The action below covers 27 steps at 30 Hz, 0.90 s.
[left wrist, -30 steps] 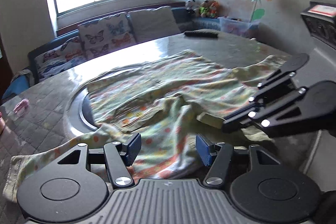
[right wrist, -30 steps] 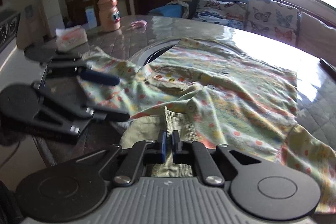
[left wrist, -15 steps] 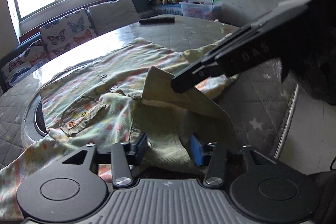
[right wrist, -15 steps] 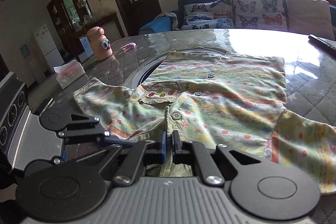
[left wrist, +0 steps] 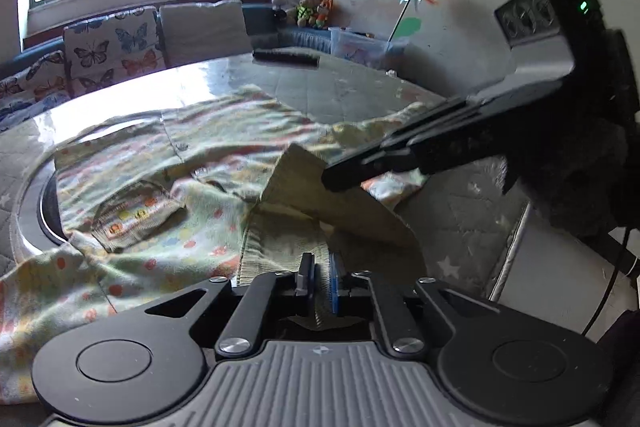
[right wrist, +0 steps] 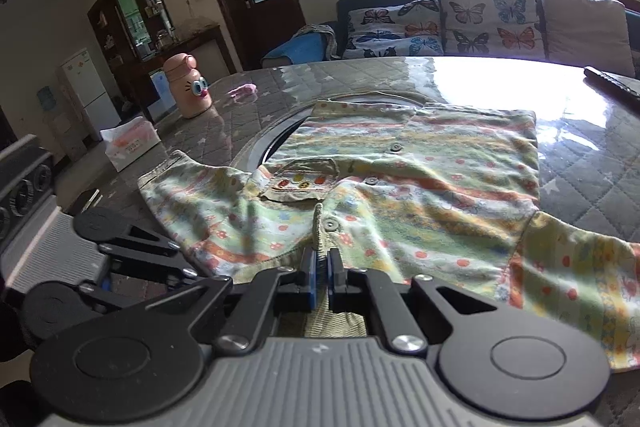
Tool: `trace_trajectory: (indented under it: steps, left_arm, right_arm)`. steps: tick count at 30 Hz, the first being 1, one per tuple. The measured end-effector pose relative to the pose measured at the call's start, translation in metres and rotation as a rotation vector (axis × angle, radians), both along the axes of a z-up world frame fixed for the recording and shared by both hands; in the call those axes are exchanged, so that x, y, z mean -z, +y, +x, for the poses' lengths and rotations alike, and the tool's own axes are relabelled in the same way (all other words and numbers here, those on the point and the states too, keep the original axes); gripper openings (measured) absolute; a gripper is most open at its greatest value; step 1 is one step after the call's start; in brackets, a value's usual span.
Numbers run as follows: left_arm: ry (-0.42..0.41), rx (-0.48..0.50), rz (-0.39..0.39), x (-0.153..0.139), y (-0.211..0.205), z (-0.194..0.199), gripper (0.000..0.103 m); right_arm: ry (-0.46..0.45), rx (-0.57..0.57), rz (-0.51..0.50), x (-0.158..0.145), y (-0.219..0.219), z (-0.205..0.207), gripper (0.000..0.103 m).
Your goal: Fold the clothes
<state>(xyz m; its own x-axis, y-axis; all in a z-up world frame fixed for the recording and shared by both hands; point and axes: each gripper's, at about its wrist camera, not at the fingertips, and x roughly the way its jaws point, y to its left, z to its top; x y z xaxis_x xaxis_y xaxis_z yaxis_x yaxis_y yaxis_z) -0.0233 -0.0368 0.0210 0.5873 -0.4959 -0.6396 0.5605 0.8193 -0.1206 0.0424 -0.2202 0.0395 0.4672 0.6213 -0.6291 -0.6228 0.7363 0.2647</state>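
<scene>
patterned shirt spread flat, collar lifted

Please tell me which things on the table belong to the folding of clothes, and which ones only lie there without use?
For the job:
- shirt, its collar gripped
- left gripper, jaws closing on the collar
- right gripper, jaws shut on the collar

Lying about:
- pink bottle
- tissue box
- remote control
- small pink item

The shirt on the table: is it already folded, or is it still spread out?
Still spread. The shirt lies open and flat on the table, buttons and pocket facing up, both sleeves out; only its collar is lifted.
</scene>
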Motion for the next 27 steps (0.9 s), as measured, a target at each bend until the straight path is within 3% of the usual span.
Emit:
trace_trajectory:
  steps: [4, 9, 18, 23, 27]
  left_arm:
    - [0.03, 0.011, 0.021, 0.014, -0.003, 0.003, 0.008]
    - [0.03, 0.029, 0.031, 0.011, -0.002, 0.0, 0.009]
    - [-0.009, 0.057, 0.013, -0.014, 0.021, -0.01, 0.012]
    - [-0.074, 0.0, -0.002, -0.034, 0.033, -0.005, 0.012]
    - [-0.071, -0.081, -0.016, -0.036, 0.037, 0.018, 0.012]
  right_arm:
    - [0.0, -0.052, -0.016, 0.001, 0.012, -0.005, 0.004]
    - [0.004, -0.145, -0.099, 0.016, 0.032, -0.01, 0.005]
    - [0.031, -0.237, -0.181, 0.023, 0.041, -0.016, 0.01]
    - [-0.001, -0.203, -0.132, 0.01, 0.032, -0.006, 0.01]
    - [-0.018, -0.156, -0.139, 0.017, 0.035, 0.007, 0.01]
